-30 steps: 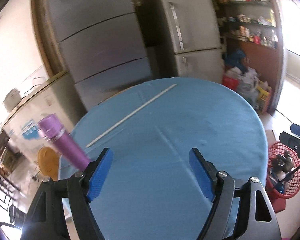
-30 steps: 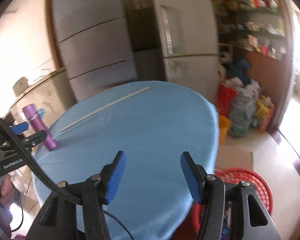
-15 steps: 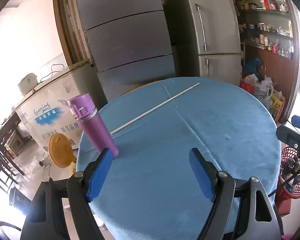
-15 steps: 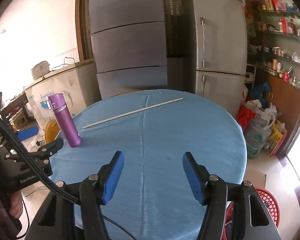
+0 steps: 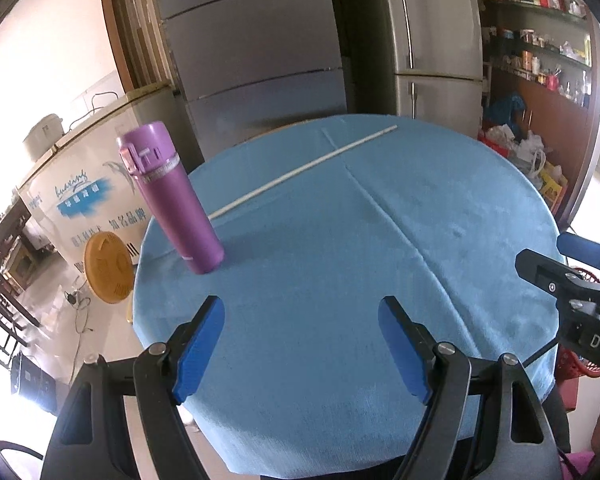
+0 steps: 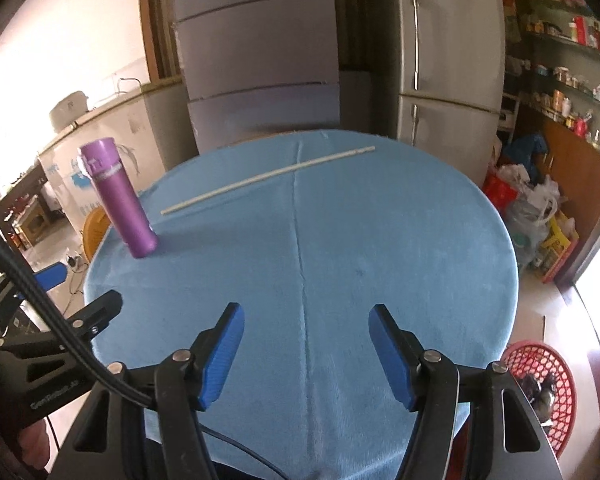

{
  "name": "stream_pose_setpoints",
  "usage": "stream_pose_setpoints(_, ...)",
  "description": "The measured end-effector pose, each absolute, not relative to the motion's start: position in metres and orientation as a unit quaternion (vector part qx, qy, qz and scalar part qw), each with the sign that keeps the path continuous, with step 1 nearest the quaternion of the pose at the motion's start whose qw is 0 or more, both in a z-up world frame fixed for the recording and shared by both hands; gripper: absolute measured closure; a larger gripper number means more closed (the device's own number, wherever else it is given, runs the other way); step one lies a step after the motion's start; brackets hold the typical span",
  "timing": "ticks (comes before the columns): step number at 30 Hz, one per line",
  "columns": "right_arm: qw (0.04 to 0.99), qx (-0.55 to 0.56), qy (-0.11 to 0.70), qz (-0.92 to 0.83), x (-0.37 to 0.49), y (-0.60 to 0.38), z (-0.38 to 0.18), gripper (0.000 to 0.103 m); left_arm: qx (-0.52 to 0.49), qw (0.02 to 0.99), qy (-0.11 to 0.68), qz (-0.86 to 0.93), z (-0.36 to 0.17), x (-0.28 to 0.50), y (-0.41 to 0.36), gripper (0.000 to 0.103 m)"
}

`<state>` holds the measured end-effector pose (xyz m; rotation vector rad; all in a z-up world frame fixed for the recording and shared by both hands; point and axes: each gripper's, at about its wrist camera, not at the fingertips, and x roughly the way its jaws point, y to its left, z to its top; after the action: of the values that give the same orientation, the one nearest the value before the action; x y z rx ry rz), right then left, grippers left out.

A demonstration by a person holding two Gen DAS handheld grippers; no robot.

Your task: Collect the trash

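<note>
Looking across the desk [image 6: 380, 248], you are facing only two things on the blue cloth: a thin white stick [image 6: 268, 178] lying flat toward the far side, and a purple bottle [image 6: 118, 202] standing upright near the left edge. The stick is the likelier piece of trash; the bottle looks like something kept, though that is a judgement.

Handling notes on the stick: it is appearing long, slender and very light, probably stiff but easy to snap or bend if pinched hard. Lying flat on soft cloth, it is giving little height to bite on, so the fingers would need to press down into the fabric on either side. Taking it near the middle should be keeping it balanced; gripping near an end would be letting the long side swing and droop.

Pose: you are holding the left gripper [image 5: 302, 346] low over the near left part of the desk, jaws spread wide and carrying nothing, with the bottle just ahead and to its left. The right gripper [image 6: 304, 354] is hovering level over the near edge, jaws likewise apart and empty, pointing up the cloth's centre crease. A red basket [image 6: 540, 392] is sitting on the floor to the right, already holding some dark items.
</note>
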<state>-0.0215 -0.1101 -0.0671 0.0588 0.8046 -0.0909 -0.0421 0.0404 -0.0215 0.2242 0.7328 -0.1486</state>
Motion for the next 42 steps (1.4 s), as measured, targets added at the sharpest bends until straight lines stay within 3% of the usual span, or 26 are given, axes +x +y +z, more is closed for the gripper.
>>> stream_pose_setpoints(13, 0.9, 0.033, 0.429, -0.065, 0.001, -0.132, -0.1, 0.035, 0.122, 0.901, 0.41, -0.074, -0.055, -0.014, 0.025, 0.023)
stream_pose_setpoints(42, 0.904, 0.057, 0.415, -0.089, 0.046, -0.188, -0.109, 0.035, 0.129, 0.884, 0.439, -0.09, -0.052, 0.04, -0.03, 0.023)
